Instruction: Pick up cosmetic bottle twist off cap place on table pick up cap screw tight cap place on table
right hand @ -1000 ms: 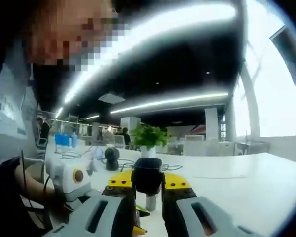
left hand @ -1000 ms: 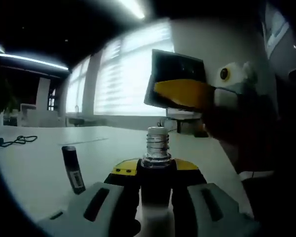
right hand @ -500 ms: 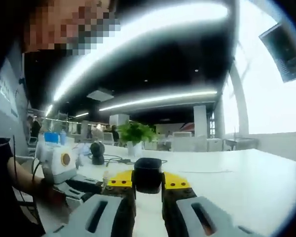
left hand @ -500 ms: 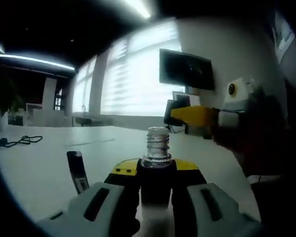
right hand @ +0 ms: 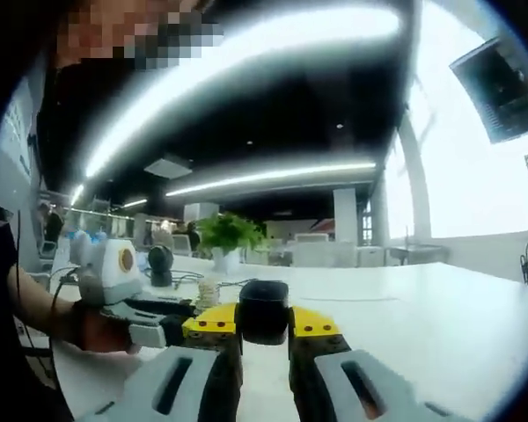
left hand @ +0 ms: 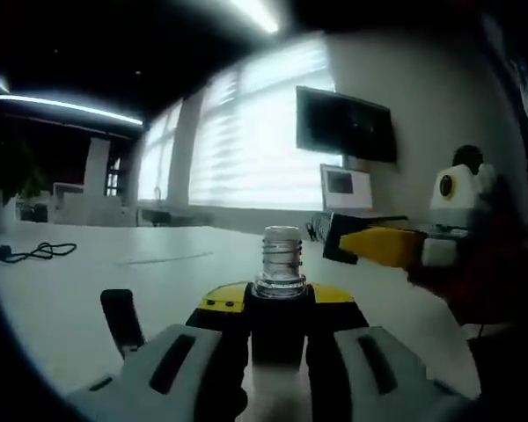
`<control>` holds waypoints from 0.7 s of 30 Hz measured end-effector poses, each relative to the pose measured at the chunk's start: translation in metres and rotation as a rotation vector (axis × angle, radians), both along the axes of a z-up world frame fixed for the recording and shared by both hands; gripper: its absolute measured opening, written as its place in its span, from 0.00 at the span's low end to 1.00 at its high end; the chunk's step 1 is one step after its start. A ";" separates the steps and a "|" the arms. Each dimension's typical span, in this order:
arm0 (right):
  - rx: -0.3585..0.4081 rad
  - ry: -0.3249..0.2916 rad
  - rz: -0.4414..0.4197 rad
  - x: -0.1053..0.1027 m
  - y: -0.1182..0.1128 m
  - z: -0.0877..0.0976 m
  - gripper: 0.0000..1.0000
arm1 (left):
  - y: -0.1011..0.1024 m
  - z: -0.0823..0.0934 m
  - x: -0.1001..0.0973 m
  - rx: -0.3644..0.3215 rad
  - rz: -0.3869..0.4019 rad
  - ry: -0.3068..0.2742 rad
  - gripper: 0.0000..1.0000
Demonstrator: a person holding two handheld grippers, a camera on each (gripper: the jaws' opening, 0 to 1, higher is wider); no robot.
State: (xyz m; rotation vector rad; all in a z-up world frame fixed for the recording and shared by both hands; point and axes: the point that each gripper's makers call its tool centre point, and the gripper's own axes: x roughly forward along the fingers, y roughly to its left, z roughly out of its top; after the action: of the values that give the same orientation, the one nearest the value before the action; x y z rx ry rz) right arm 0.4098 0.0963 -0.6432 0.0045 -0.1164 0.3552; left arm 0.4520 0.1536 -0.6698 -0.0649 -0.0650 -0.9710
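The left gripper (left hand: 277, 309) pinches the uncapped cosmetic bottle (left hand: 281, 261); the right gripper (right hand: 262, 327) pinches the black cap (right hand: 262, 311) above the white table (right hand: 440, 316).

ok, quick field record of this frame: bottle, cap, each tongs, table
bottle: uncapped, bare threaded neck, upright in left tongs
cap: black, off the bottle, gripped in right tongs
left tongs: shut on bottle
right tongs: shut on cap, held apart from the bottle
table: white, a dark upright stick-like item beside the left tongs

Clear glossy bottle (left hand: 280, 261); matt black cap (right hand: 262, 311).
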 end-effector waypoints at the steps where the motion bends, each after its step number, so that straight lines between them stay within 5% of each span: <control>1: 0.002 -0.001 -0.002 -0.001 -0.001 0.000 0.13 | -0.001 0.000 0.004 0.003 0.012 -0.003 0.14; 8: 0.008 -0.002 -0.025 -0.004 -0.013 -0.001 0.13 | -0.006 -0.006 0.030 0.009 0.085 0.006 0.14; 15: 0.015 0.005 -0.042 -0.006 -0.019 -0.004 0.13 | -0.022 -0.011 0.040 0.033 0.096 -0.024 0.14; 21: 0.014 0.001 -0.057 -0.008 -0.024 -0.002 0.13 | -0.025 -0.014 0.047 0.010 0.109 0.009 0.14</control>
State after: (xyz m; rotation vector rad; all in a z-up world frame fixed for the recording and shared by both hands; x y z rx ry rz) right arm 0.4021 0.0721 -0.6456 0.0153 -0.1175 0.2977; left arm 0.4995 0.1285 -0.6842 -0.0557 -0.0543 -0.8617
